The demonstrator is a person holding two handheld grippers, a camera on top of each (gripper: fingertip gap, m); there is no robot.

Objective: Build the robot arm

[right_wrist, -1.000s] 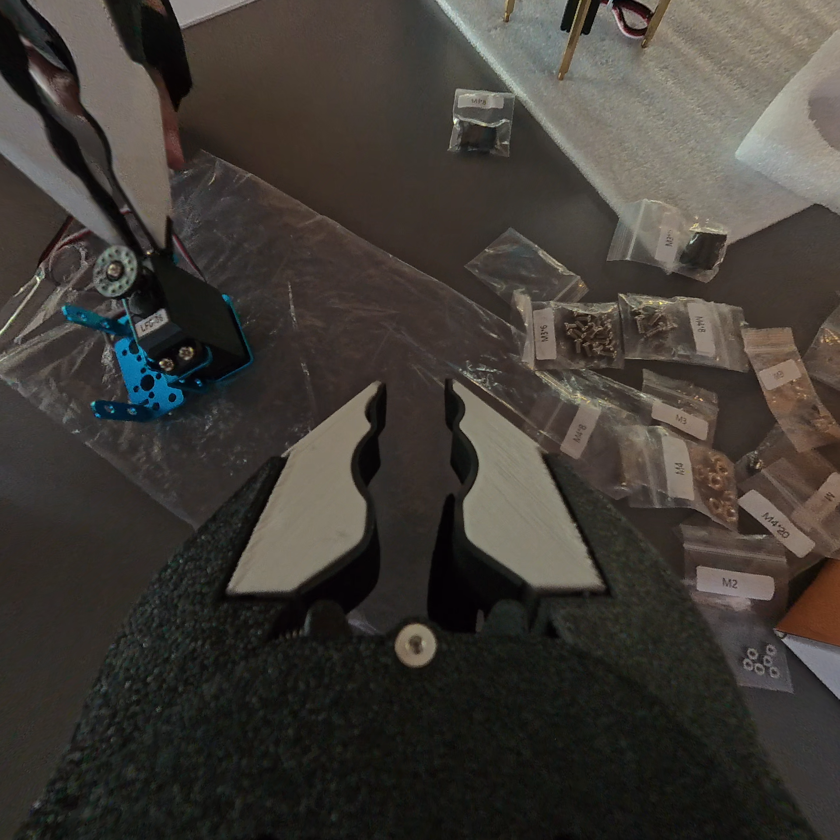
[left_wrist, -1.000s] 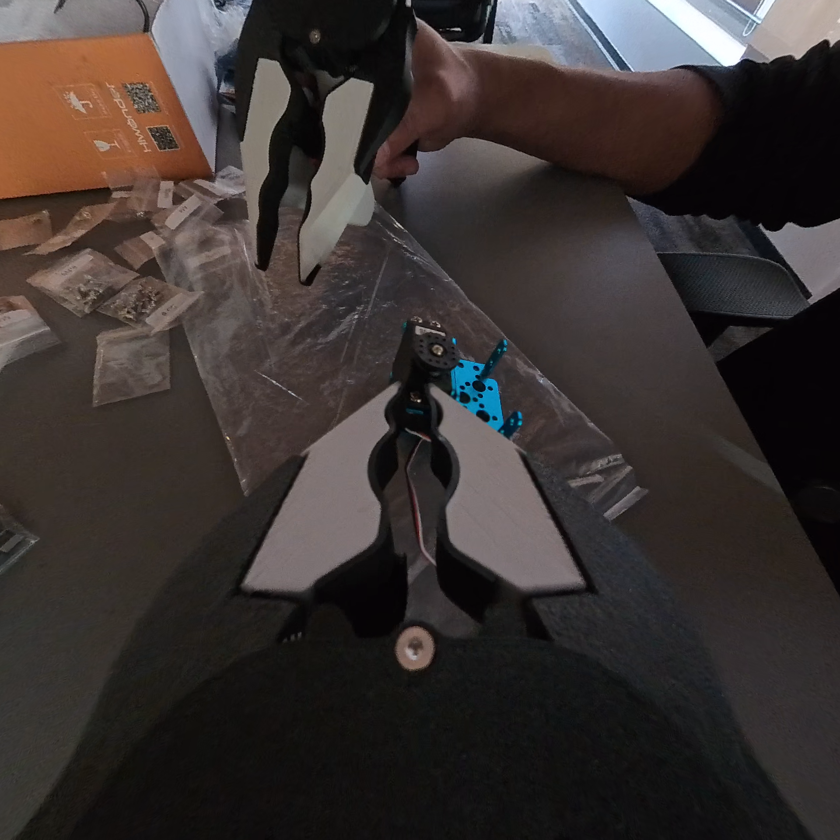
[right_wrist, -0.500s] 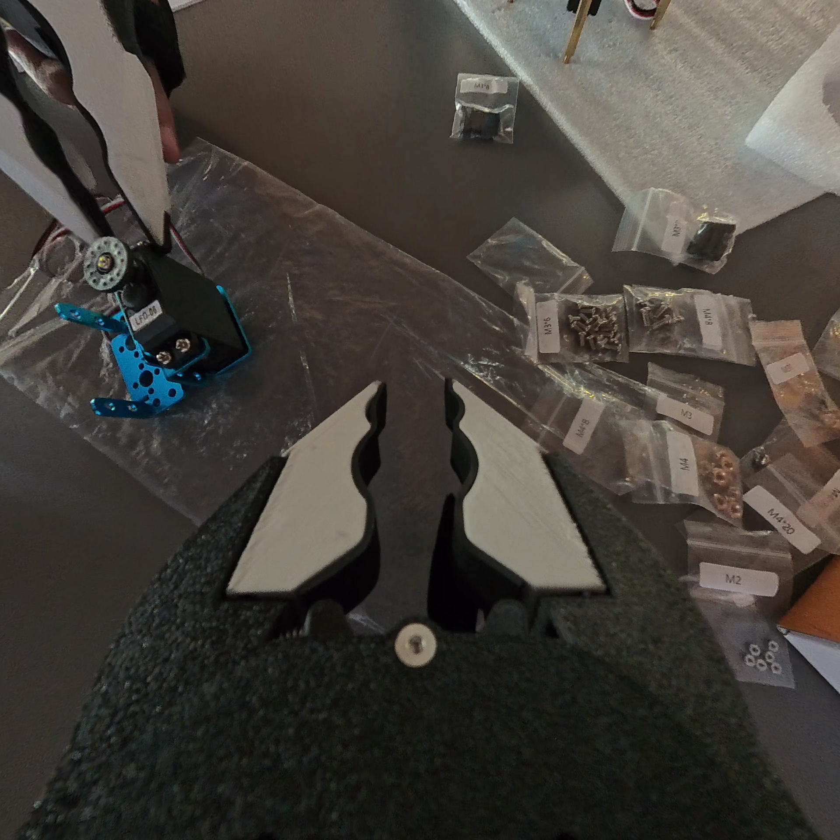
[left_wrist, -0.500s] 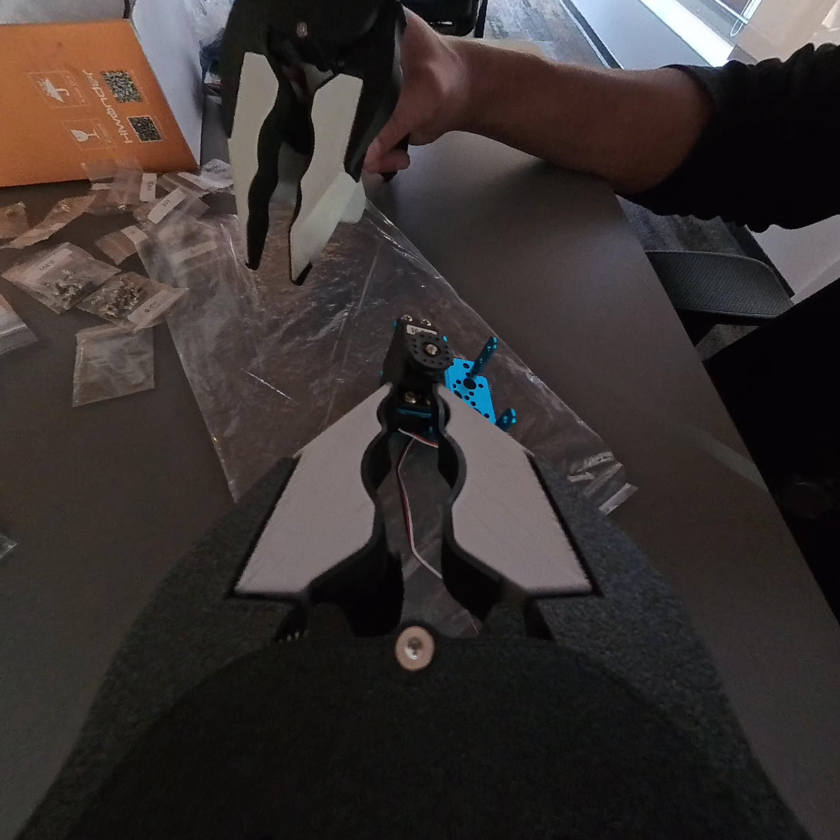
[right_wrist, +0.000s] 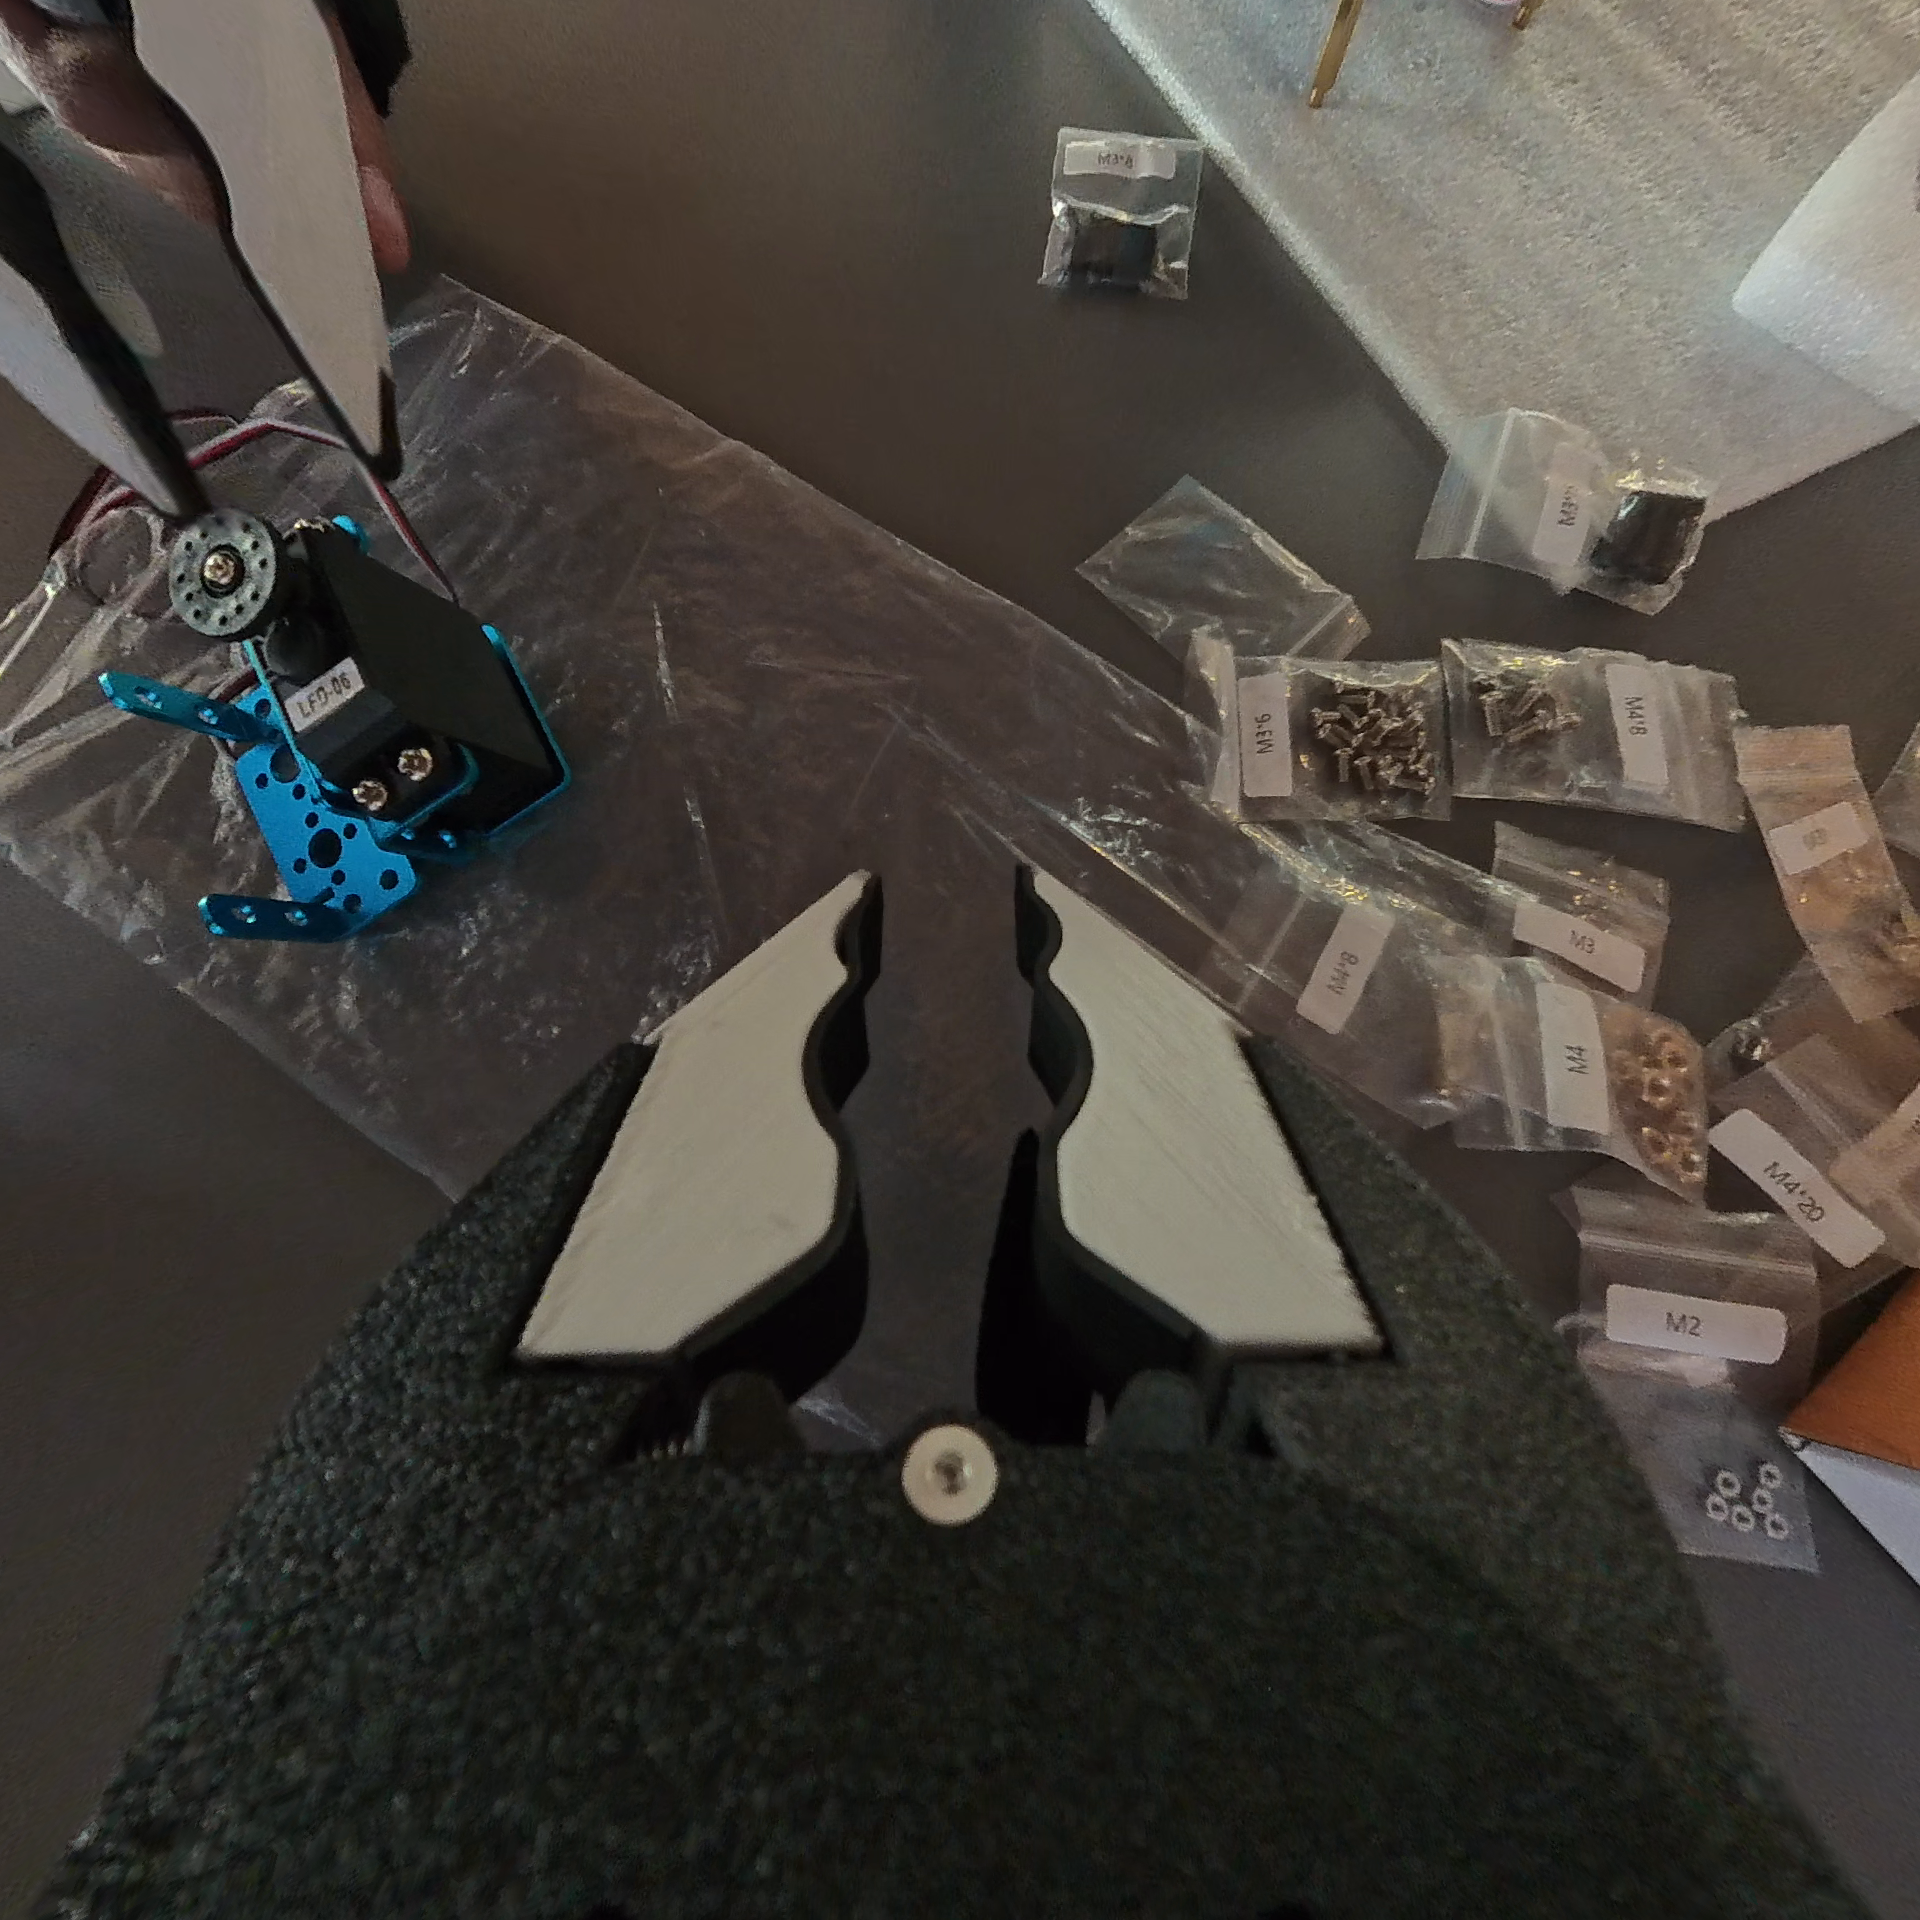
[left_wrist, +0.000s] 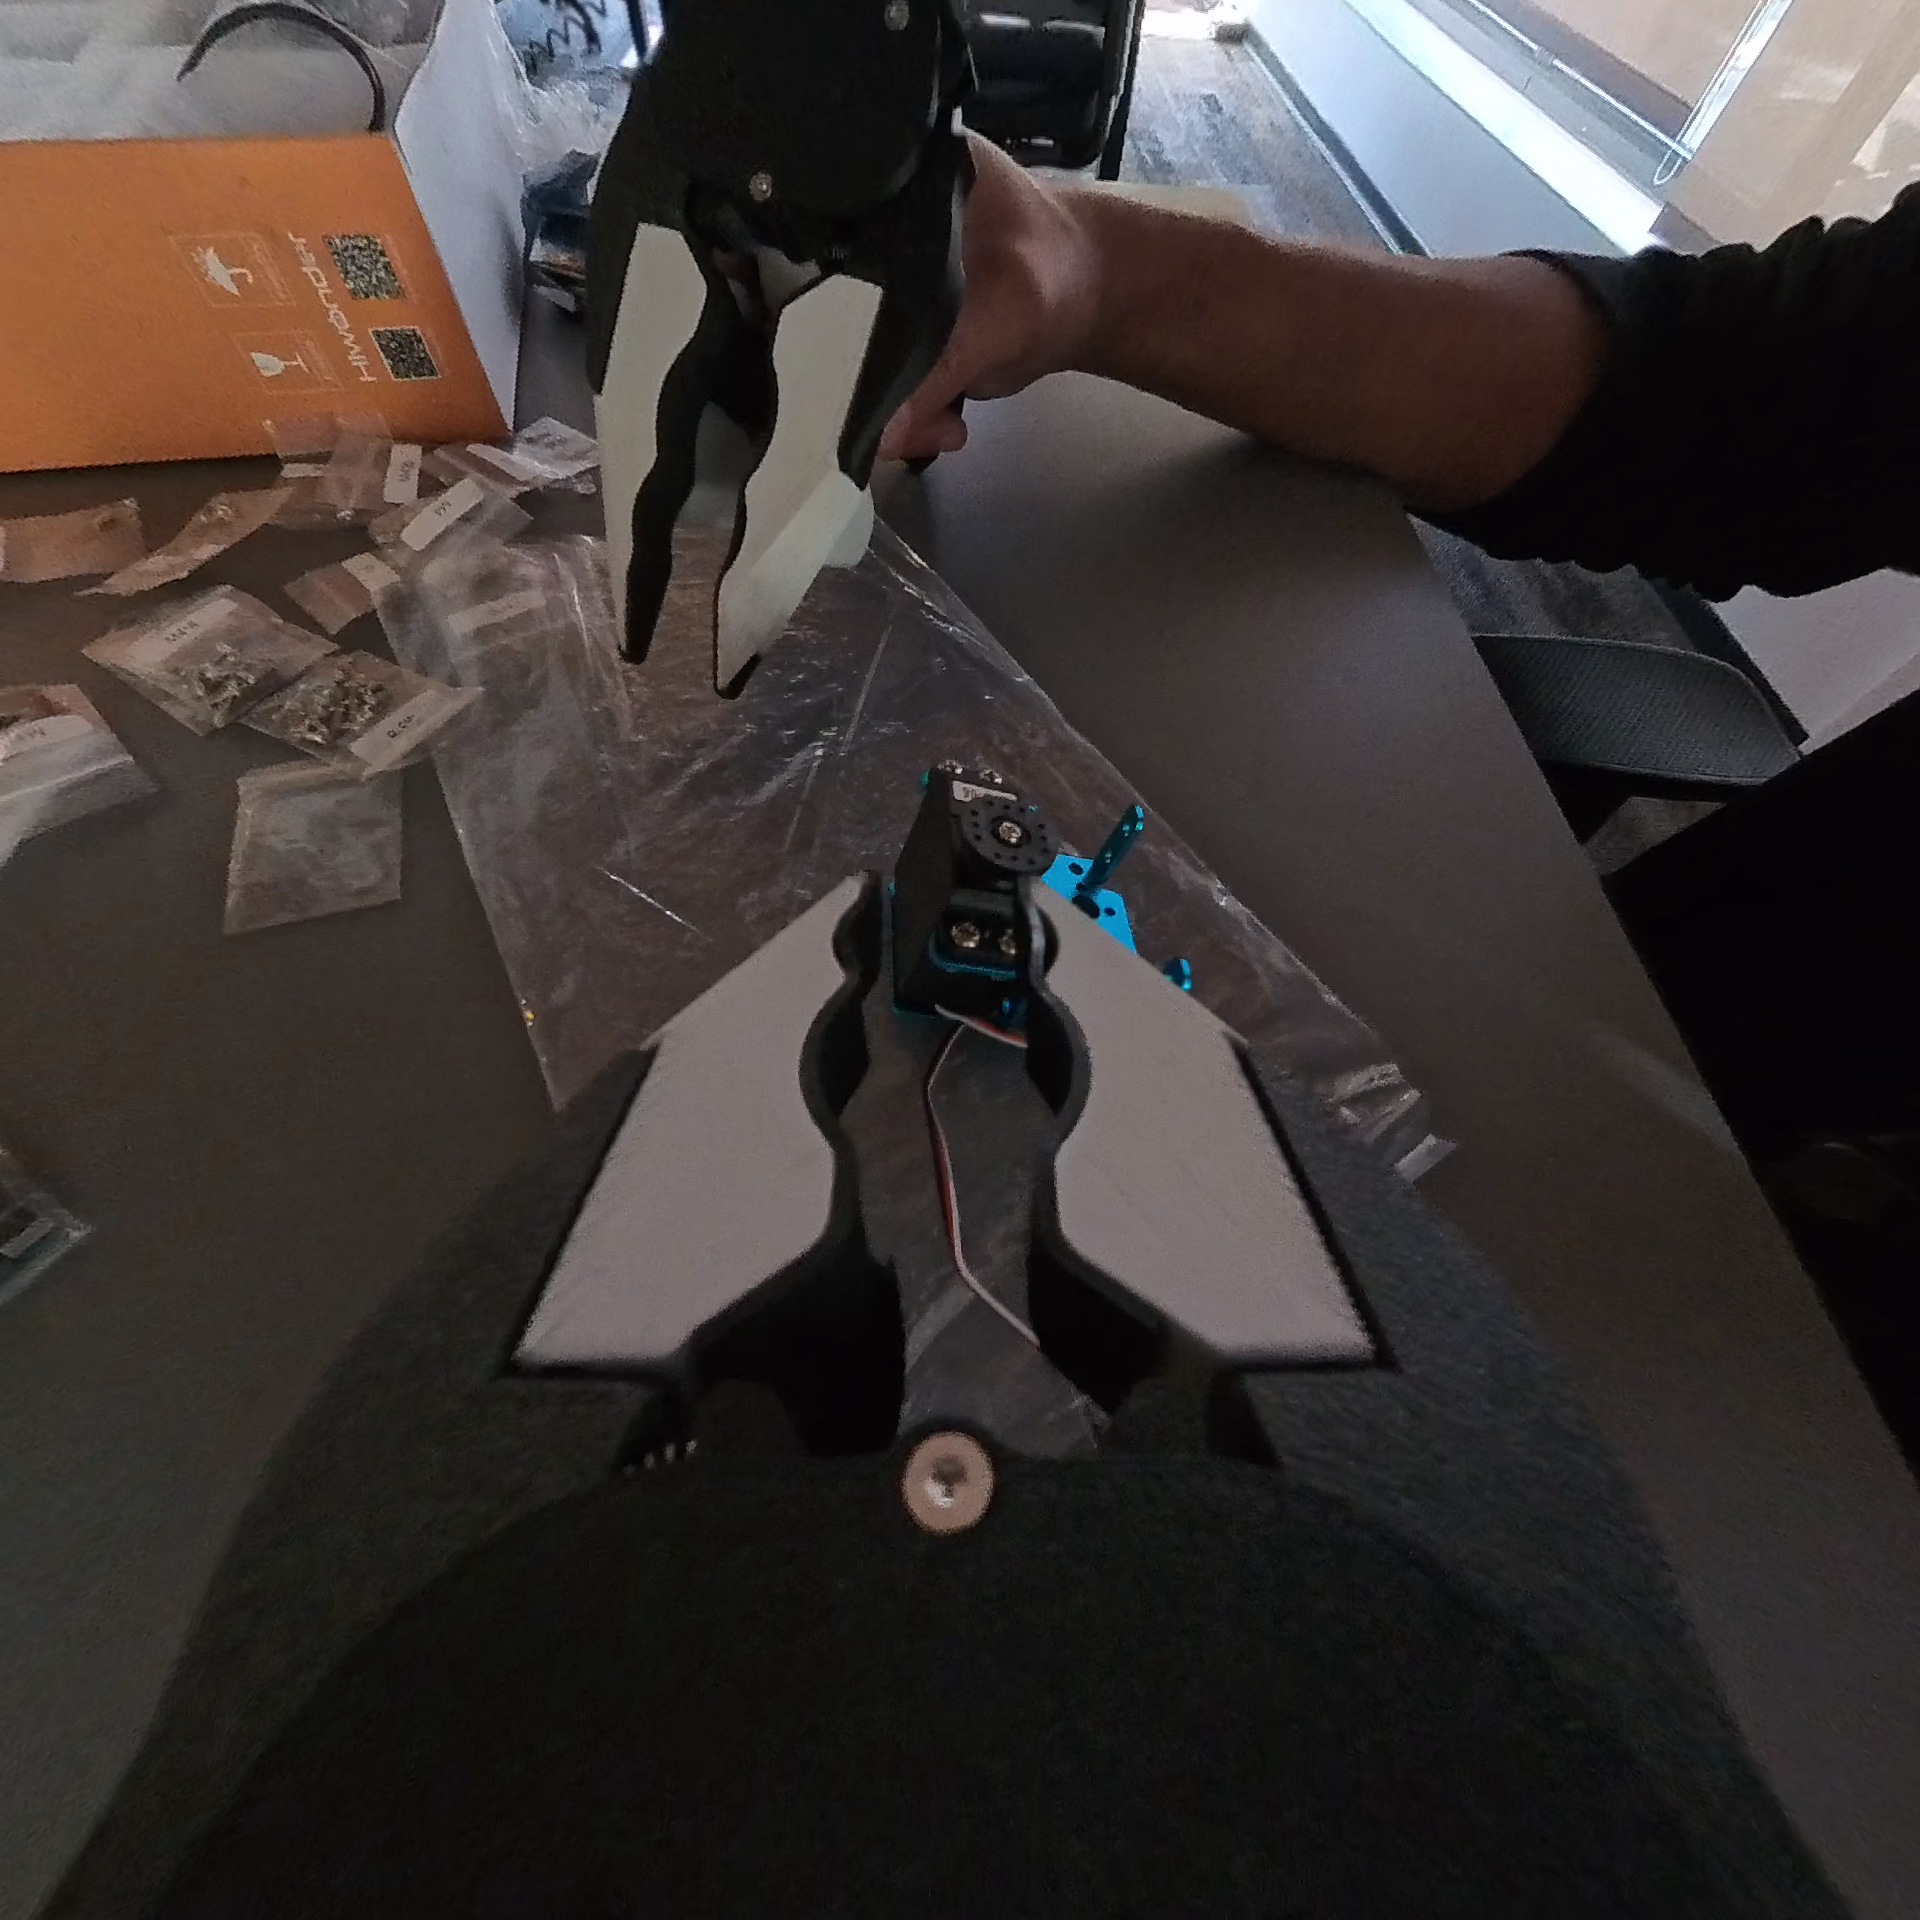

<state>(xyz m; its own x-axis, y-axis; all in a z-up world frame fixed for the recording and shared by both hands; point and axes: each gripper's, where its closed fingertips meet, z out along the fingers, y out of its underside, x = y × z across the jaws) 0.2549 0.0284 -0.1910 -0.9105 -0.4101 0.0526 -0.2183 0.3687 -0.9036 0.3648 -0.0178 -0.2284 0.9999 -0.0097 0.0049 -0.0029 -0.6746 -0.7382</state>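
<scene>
A black servo (left_wrist: 940, 862) with a round horn, mounted in a blue metal bracket (left_wrist: 1091, 894), stands on a clear plastic sheet (left_wrist: 727, 810) on the dark table. My left gripper (left_wrist: 951, 888) is open, its fingertips on either side of the servo's near end with a small gap. The servo's red and white wire runs back between the fingers. In the right wrist view the left gripper (right_wrist: 286, 488) sits just above the servo (right_wrist: 416, 665) and bracket (right_wrist: 312, 842). My right gripper (right_wrist: 945, 894) is open and empty above the sheet (right_wrist: 779, 675). It also shows in the left wrist view (left_wrist: 681, 670).
Several small bags of screws and nuts (right_wrist: 1351, 727) lie right of the sheet, also in the left wrist view (left_wrist: 312, 707). An orange box (left_wrist: 208, 291) stands behind them. A white foam sheet (right_wrist: 1507, 208) lies farther off. A person's forearm (left_wrist: 1299, 343) crosses the table.
My left gripper's jaws have widened from a tight grip on the servo to an open stance around it. The servo rests on the sheet. The right gripper has barely moved.
</scene>
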